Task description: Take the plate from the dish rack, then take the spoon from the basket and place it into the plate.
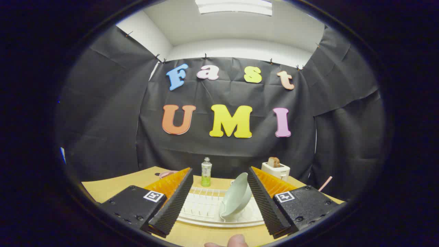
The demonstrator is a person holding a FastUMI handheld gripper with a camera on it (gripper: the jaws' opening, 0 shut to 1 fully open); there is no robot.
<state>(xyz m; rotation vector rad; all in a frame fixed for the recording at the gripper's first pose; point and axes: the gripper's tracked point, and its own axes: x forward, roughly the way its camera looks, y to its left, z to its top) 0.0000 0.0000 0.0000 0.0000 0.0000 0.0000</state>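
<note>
A pale green plate (236, 199) leans on its edge in the white dish rack (202, 207) on the wooden table. My gripper (219, 200) is open, its two black ribbed fingers (175, 206) spread wide. The rack lies between and just beyond the fingers. The plate stands near the right finger, apart from both. Nothing is held. A pink rim (167, 174) peeks out behind the left finger; I cannot tell what it belongs to.
A small green bottle (206, 176) stands behind the rack. A white toaster (276, 169) with a slice of bread sits at the back right. A pink striped stick (325, 183) pokes up by the right finger. A fingertip (236, 241) of a person's hand shows below the fingers.
</note>
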